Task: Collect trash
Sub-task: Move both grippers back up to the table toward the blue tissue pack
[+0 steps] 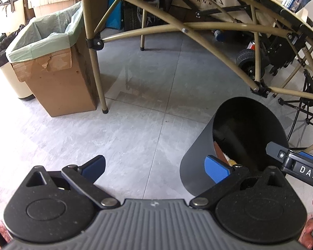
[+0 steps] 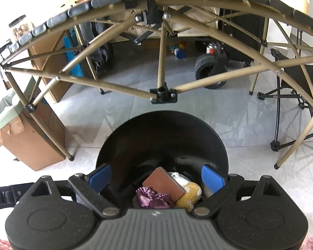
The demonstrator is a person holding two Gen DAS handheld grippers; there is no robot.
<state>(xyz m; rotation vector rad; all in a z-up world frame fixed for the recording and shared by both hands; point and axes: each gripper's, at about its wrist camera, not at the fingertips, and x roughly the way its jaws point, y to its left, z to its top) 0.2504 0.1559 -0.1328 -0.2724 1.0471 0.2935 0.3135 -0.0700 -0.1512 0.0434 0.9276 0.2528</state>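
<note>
Ribbed grey tool point(image 2: 156, 177), round black bin point(image 2: 162, 137)

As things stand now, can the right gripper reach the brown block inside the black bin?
Probably yes. The right gripper hangs over the black bin, jaws open and empty. The brown block lies on top, uncovered, between purple cloth and a yellow plush.

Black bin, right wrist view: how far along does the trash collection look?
Done: the black bin already holds a brown block, a purple crumpled piece and a yellow-and-white soft item. In hand: nothing; the right tongs hang open over the bin mouth, and the left tongs are open and empty beside it. Left: no loose trash shows on the visible floor, so collection looks near finished.
</note>
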